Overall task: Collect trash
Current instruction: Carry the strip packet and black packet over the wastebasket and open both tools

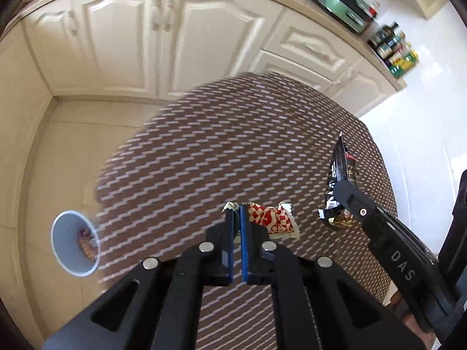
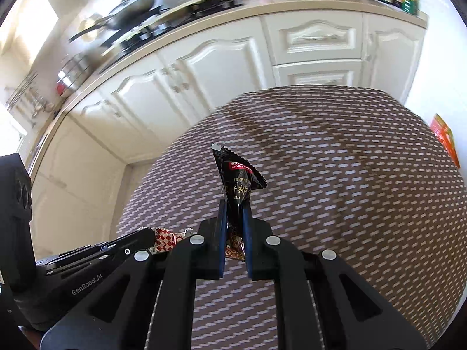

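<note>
Both grippers loaded with wrappers above the table, bin down on the floor off its left edge

My left gripper (image 1: 237, 213) has its fingers closed on the red-and-white checked wrapper (image 1: 273, 221), pinching only one end so most of it hangs out to the right; my right gripper (image 2: 235, 213) is clamped on the black snack wrapper (image 2: 238, 180), which stands up above the fingertips with its lower end bunched between them; both are held over the near part of the patterned table (image 1: 262, 134), the two wrappers close but apart; the white bin (image 1: 75, 243) sits on the floor beyond the table's left edge with some trash already in it; I judge the risk is the checked wrapper slipping from that thin edge grip on the swing over, or a light wrapper drifting past the narrow bin mouth if I let go too high
</note>
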{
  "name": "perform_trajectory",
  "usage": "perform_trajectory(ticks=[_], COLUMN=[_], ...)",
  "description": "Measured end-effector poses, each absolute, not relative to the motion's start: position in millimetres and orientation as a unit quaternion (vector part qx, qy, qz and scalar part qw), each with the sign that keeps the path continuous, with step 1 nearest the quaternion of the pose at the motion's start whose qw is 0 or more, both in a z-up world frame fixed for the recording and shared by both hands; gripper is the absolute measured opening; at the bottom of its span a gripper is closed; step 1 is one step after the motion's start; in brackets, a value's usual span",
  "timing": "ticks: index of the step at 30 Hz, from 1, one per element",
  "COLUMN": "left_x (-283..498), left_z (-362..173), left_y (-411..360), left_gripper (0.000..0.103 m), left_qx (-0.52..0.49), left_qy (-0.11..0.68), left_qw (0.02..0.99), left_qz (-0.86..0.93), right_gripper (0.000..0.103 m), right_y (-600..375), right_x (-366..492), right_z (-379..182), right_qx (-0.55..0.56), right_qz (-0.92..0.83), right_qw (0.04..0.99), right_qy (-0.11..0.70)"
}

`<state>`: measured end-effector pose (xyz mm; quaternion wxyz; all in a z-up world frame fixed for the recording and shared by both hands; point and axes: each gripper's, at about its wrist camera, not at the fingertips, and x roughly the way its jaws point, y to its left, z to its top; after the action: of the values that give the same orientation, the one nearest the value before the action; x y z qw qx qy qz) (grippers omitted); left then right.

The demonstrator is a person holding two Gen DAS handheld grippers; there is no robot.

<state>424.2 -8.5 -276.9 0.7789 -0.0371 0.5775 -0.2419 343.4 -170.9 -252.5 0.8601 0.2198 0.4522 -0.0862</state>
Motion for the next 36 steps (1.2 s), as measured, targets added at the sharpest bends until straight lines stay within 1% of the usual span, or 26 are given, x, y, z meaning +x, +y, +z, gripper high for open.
perform_trajectory(ticks=[3,8,9,15,21,27,32,36], left_x=[429,435,436,426,419,428,443,451], left_z=[-271,-259,-259,-262,-269,-275,-279,-286], left_y=[39,145,156,280,364,405,412,414], left_gripper=[0.003,0.003,0.003,0.003,0.003,0.003,0.005,0.008], left_qx=[-0.049,-0.066,-0.068,-0.089,-0.095,-0.104,-0.112,-0.118], left_qy=[0.574,0.567,0.566,0.569,0.572,0.573,0.575,0.579], left_qw=[0.786,0.802,0.803,0.810,0.813,0.812,0.808,0.805], left_qz=[-0.223,-0.178,-0.173,-0.109,-0.062,-0.050,-0.056,-0.054], right_gripper=[0.009,0.009,0.009,0.009,0.009,0.009,0.009,0.009], right_y=[-117,-33,-9,88,158,197,205,210], right_x=[357,376,382,403,412,419,423,428], right_z=[-247,-245,-245,-254,-262,-261,-260,-262], right_qx=[0.210,0.199,0.196,0.186,0.173,0.157,0.152,0.153], right_qz=[-0.052,0.001,0.017,0.081,0.118,0.128,0.123,0.118], right_qw=[0.863,0.864,0.863,0.851,0.839,0.836,0.838,0.837], right_qy=[0.456,0.463,0.466,0.485,0.503,0.509,0.510,0.512])
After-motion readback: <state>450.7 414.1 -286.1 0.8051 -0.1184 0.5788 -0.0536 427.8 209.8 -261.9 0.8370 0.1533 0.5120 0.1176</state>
